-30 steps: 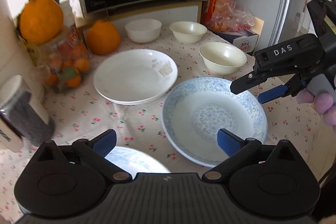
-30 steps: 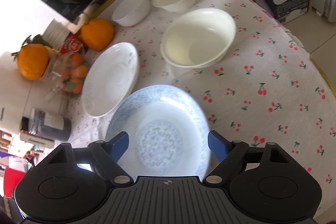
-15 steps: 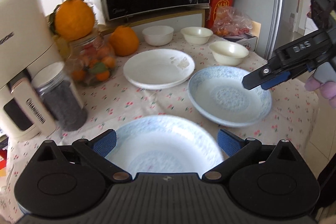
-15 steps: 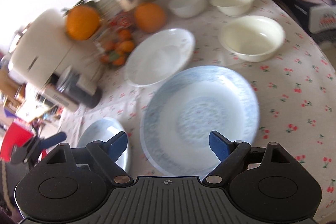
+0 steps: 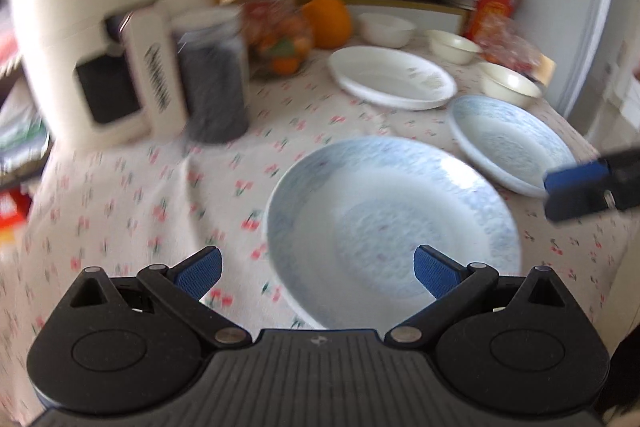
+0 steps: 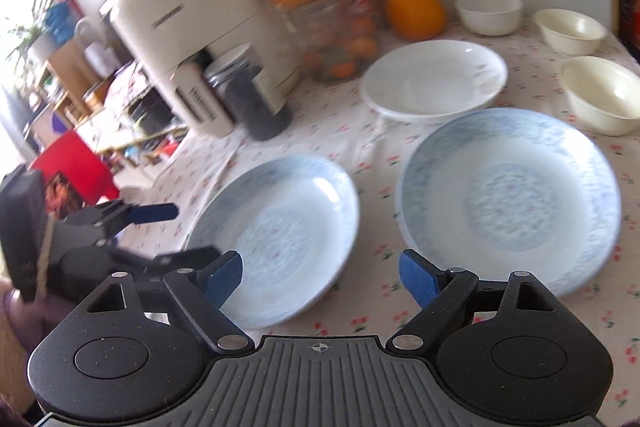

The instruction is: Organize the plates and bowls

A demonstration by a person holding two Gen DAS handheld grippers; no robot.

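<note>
From the left wrist, the left gripper [image 5: 316, 273] hangs wide open and empty over the nearer blue plate [image 5: 394, 227], probably lined up to take its rim, though blur obscures the edge. The right wrist alone shows both blue plates side by side, three bowls [image 6: 604, 95] behind, and the right gripper [image 6: 320, 275] open, holding nothing.

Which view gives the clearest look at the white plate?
The right wrist view: the white plate sits whole and fairly sharp behind the two blue plates, its rim fully visible. The left wrist view also shows all of the white plate, but farther off, flatter and softened by motion blur.
</note>
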